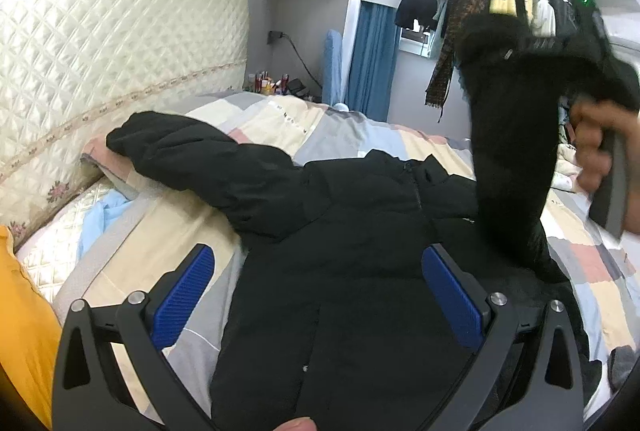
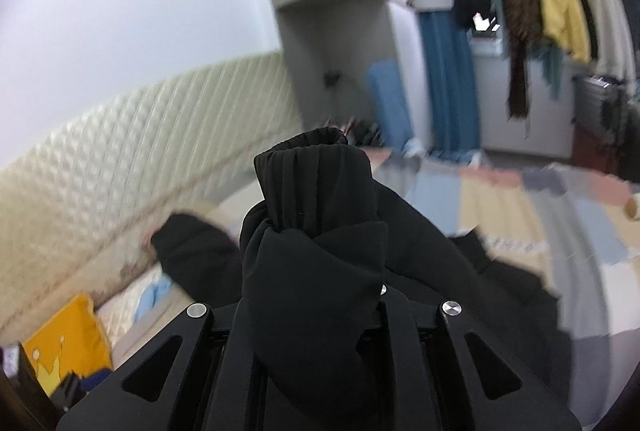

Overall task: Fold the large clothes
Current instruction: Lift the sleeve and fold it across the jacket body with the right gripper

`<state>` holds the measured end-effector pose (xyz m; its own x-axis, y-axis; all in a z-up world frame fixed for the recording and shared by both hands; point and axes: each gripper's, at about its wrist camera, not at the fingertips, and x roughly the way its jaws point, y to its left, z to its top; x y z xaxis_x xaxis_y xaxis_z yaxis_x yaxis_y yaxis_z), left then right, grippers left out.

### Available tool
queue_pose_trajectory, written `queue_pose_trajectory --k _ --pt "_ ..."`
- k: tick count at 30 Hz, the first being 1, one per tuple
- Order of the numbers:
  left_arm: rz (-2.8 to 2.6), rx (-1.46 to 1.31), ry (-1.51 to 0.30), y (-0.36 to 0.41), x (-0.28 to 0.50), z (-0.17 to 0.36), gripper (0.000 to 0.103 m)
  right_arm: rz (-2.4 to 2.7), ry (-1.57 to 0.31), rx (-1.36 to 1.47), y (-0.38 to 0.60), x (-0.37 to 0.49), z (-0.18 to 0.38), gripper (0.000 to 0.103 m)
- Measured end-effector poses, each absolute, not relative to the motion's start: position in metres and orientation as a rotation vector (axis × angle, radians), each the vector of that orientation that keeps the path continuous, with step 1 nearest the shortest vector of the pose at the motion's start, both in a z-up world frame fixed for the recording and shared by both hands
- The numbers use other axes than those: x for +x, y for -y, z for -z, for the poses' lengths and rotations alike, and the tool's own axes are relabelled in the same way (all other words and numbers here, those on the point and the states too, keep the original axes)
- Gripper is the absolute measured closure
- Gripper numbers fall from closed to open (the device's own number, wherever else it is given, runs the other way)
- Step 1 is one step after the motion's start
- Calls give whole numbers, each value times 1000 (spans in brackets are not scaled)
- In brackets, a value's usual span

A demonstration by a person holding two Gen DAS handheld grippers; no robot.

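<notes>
**Folding the right sleeve across a black puffer coat**

Spreading over the patchwork duvet (image 1: 360, 135), the black padded coat (image 1: 340, 311) lies front-up along the bed's middle, zip running toward the collar. Its fabric is matte, thick and softly quilted, so it bulges rather than creases. One sleeve (image 1: 208, 167) stretches out toward the cream quilted headboard (image 1: 120, 43) at the bed's head edge; the other sleeve (image 1: 512, 171) is lifted clear of the bed, hanging from the right gripper (image 2: 316, 243), whose fingers are clenched on the gathered fabric just below the ribbed cuff (image 2: 316, 175).

The left gripper (image 1: 316, 295) hovers over the coat's chest with its blue ribbed pads (image 1: 184, 295) spread wide, gripping nothing.

To do this step well, the raised sleeve probably should be carried across the chest and laid flat, straight from the shoulder seam. Pressing the body down with the free gripper would likely stop the bulky padding from sliding or springing back.
</notes>
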<state>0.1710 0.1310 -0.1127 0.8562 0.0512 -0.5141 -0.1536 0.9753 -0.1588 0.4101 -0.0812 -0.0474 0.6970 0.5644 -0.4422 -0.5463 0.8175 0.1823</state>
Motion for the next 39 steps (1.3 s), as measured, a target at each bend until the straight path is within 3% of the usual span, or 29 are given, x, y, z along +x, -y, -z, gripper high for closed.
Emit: queue_pose_trajectory --k 13,19,20,21,22,23,24,39 --pt "-79 -313 -593 -160 180 141 0 -670 -748 -47 -2 432 185 91" --pt "-55 -333 -610 -161 185 148 0 -695 -817 -118 -11 431 209 82" --pt "-49 -335 -613 -161 186 149 0 -708 -816 -128 -12 429 207 75" --pt "-47 -335 -616 -161 187 150 0 -740 -815 -128 -11 426 202 57" --pt "-45 -335 -618 -160 188 150 0 -761 -815 -121 -9 423 198 44" --pt "-42 -335 -620 -160 188 150 0 -777 -804 -115 -6 419 191 21" --pt "-35 -336 -620 -158 188 150 0 -779 -775 -115 -4 413 183 18" --pt "0 -280 -600 -134 184 140 0 -591 -498 -52 145 371 85 18"
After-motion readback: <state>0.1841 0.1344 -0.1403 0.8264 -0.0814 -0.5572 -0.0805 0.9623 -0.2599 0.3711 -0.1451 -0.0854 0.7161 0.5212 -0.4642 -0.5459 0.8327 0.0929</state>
